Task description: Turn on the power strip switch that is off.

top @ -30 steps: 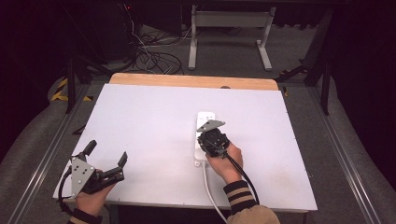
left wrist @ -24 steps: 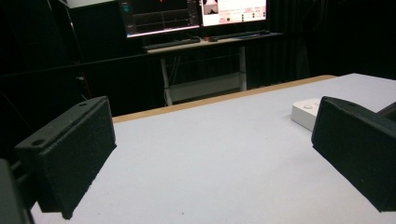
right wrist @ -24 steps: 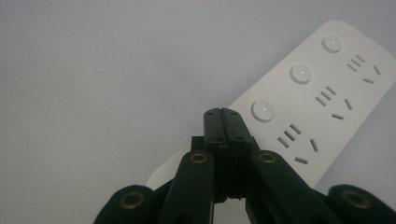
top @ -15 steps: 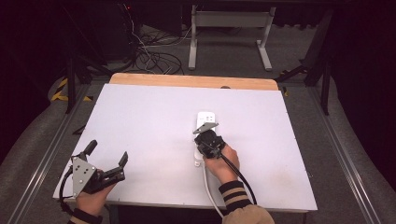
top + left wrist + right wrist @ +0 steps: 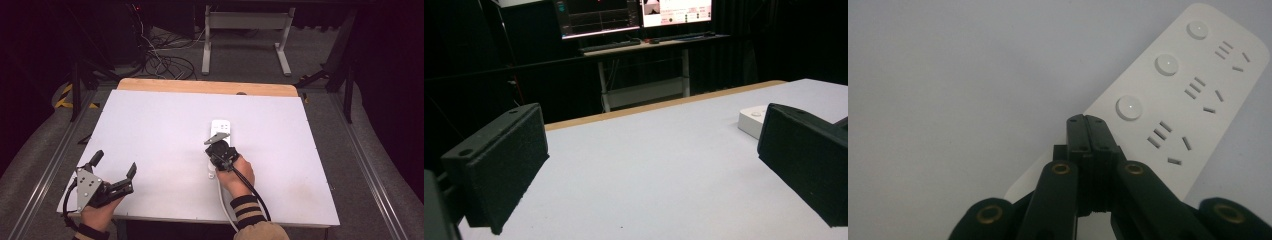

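Hovering over the white plastic power strip [image 5: 1178, 105], the right gripper [image 5: 1091, 122] has jaws pressed together, while the left gripper [image 5: 114, 167] gapes wide.

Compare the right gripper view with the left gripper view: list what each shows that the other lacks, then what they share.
Right gripper view alone: the right gripper, jaws pressed together above the power strip, whose round buttons and socket slots are legible.

Left gripper view alone: the left gripper with jaws wide apart, a desk with monitors beyond the table.

Both: the white table and the power strip, just a corner in the left gripper view.
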Demonstrator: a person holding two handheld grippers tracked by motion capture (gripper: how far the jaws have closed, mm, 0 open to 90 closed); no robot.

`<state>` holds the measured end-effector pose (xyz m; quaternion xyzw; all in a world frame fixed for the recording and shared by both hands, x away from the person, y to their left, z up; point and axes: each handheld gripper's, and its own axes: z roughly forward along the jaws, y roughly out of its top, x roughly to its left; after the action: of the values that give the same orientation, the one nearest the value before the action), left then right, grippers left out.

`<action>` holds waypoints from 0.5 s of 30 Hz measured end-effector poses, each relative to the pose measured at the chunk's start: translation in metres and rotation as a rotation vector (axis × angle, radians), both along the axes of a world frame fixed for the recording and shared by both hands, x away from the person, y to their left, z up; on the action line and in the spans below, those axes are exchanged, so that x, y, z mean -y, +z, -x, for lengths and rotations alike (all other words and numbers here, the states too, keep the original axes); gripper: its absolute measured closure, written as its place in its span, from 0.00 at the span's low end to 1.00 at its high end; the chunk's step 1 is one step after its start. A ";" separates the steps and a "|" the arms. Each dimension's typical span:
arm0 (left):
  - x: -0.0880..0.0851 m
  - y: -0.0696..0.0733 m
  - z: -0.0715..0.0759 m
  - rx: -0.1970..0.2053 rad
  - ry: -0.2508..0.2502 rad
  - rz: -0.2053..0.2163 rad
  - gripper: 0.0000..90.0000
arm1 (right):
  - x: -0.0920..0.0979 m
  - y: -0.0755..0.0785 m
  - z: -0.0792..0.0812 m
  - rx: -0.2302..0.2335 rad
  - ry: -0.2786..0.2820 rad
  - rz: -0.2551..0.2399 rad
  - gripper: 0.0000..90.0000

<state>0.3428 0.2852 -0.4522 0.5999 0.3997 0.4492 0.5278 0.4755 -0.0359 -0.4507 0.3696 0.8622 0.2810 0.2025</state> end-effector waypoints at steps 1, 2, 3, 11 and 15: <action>0.000 0.000 0.000 -0.001 -0.001 0.002 0.00 | 0.000 0.000 0.001 0.003 -0.003 0.002 1.00; 0.000 0.000 0.000 -0.002 0.000 0.002 0.00 | -0.001 0.000 0.001 0.003 -0.008 0.003 1.00; 0.000 0.000 0.000 -0.002 0.001 0.002 0.00 | -0.001 -0.001 0.001 0.003 -0.012 0.001 1.00; -0.001 0.000 0.000 -0.002 0.006 0.003 0.00 | 0.003 -0.003 0.003 0.016 -0.026 -0.022 1.00; -0.001 0.000 -0.001 -0.008 0.005 -0.001 0.00 | 0.001 -0.004 0.005 0.036 -0.025 0.006 1.00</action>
<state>0.3437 0.2862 -0.4526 0.6009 0.4029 0.4483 0.5250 0.4706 -0.0366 -0.4545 0.3746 0.8546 0.2827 0.2224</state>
